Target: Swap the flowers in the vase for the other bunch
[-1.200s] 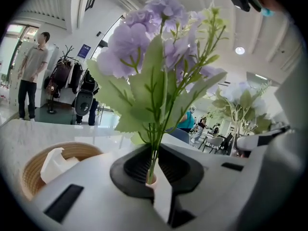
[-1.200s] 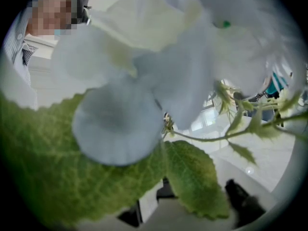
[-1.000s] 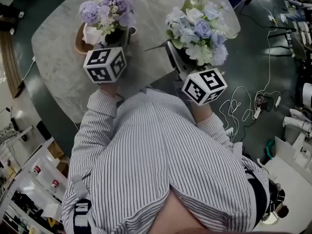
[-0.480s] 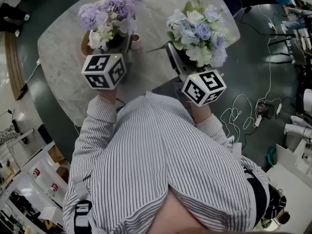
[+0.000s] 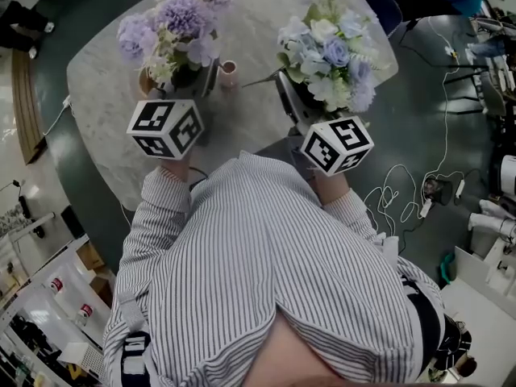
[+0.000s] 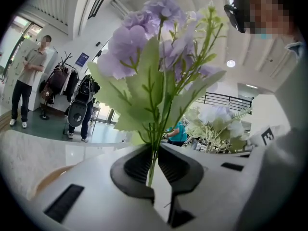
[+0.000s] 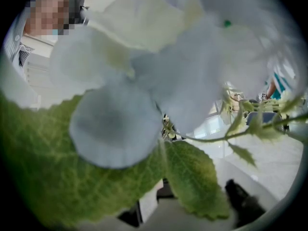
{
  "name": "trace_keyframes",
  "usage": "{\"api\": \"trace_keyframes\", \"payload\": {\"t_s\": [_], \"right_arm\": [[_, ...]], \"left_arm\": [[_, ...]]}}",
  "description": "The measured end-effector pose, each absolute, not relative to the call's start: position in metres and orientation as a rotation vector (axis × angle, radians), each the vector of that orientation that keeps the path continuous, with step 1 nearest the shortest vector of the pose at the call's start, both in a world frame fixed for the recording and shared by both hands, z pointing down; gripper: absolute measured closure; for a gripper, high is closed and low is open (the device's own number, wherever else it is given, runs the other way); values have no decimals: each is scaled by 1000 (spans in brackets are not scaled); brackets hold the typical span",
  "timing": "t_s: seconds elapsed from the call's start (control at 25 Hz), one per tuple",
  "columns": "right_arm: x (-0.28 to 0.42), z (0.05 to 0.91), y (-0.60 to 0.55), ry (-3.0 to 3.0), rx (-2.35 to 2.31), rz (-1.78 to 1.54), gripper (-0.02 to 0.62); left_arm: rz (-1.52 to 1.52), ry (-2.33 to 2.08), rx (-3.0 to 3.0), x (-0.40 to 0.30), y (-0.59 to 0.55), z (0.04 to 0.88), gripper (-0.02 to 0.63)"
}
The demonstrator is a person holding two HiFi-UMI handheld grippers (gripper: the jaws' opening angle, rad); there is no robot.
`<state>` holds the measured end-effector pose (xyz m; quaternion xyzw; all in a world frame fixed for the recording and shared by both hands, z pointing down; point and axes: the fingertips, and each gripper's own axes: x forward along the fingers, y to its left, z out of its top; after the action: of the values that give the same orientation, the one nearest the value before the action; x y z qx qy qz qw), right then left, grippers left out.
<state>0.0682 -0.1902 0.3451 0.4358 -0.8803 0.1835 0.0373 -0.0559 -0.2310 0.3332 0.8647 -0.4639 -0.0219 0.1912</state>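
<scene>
Vase (image 5: 228,72) sits between both bunches, looks empty; right gripper (image 7: 159,196) clamped on white-blue bunch (image 5: 326,51), stems upright, vase at its 9 o'clock; left gripper (image 6: 154,177) clamped on purple bunch (image 5: 173,22), at vase's 10 o'clock.

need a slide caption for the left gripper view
Left claw shut on the green stems of a purple flower bunch, with the white-and-blue bunch behind at right.

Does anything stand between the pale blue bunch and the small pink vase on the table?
Nothing visible does: only bare table lies between the pale blue bunch and the pink vase. The purple bunch hangs at the vase's other side.
</scene>
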Motion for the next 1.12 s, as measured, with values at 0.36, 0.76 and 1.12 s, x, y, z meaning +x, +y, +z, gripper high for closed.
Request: {"api": "trace_keyframes", "payload": {"t_s": [0.36, 0.76, 1.12], "right_arm": [[65, 347, -205, -2708, 1321, 564, 563], [59, 343, -218, -2717, 1278, 542, 563], [56, 337, -219, -2730, 1247, 500, 565]], "left_arm": [[-42, -1303, 2399, -62, -229, 339, 560], [-15, -1294, 2402, -72, -214, 344, 560], [-74, -1344, 2380, -90, -185, 339, 560]]}}
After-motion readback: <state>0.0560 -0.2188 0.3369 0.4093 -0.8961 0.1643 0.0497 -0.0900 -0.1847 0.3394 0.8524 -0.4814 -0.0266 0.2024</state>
